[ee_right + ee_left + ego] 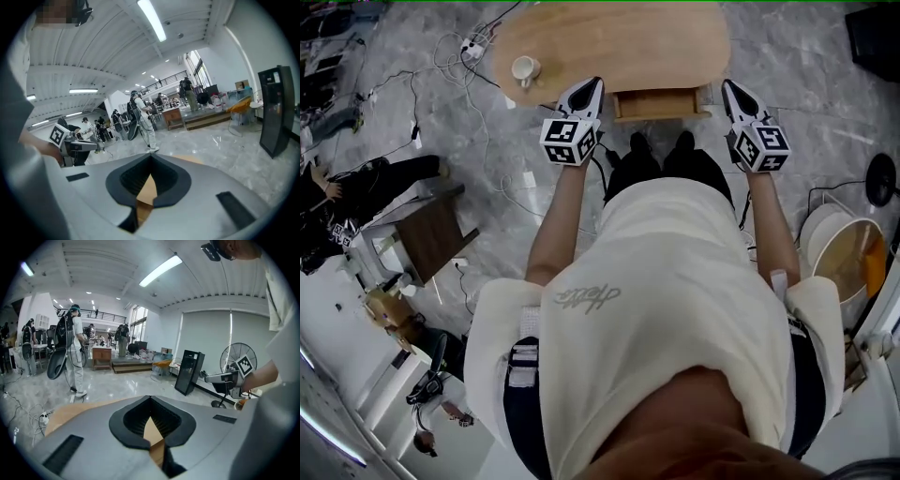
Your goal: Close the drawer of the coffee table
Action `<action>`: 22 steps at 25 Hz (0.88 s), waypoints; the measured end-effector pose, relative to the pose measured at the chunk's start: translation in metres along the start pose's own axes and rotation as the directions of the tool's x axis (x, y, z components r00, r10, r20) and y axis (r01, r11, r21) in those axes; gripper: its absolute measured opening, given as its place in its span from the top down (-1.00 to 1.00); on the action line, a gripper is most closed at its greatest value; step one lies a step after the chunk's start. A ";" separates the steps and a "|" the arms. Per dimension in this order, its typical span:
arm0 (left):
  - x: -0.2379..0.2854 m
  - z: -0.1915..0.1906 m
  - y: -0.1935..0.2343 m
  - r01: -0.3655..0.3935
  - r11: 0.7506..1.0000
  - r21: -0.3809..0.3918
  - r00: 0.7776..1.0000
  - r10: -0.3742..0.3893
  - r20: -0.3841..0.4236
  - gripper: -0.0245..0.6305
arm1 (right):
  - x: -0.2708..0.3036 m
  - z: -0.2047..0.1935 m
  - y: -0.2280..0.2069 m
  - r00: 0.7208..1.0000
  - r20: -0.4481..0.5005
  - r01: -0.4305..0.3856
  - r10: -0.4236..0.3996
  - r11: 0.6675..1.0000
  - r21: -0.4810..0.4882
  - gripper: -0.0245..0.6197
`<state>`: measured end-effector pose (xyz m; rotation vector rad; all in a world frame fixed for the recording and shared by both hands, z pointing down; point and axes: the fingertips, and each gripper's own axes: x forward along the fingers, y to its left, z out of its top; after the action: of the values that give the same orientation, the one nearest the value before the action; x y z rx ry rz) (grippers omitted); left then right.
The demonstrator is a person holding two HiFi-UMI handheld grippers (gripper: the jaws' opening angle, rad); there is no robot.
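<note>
Left hand-held gripper (pixel 595 84), right hand-held gripper (pixel 727 86), both clenched empty, oval wooden coffee table (pixel 619 37), open drawer (pixel 656 104)

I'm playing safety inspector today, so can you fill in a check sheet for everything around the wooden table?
Surface: oval wooden coffee table.
Job's things: drawer stands pulled out toward the person, not yet closed.
Clutter: one white cup near the tabletop's left end.
Grippers: left gripper and right gripper flank the drawer, jaws together, holding nothing.
Cables: loose cables and a power strip on the floor left of the table.
Surroundings: grey marble floor, small dark side table, other people, a standing fan.
</note>
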<state>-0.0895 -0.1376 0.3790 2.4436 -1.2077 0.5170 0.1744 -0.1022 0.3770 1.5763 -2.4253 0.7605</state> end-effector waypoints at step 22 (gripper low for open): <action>0.097 -0.346 0.055 -0.162 0.890 -0.427 0.895 -0.050 -0.443 0.91 | 0.097 -0.319 -0.098 0.820 -0.543 0.231 -0.179 0.973 0.029 0.94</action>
<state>-0.1351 -0.0705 0.7337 1.7717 -1.0587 0.6768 0.1728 -0.0560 0.7208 1.3808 -1.8075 1.1100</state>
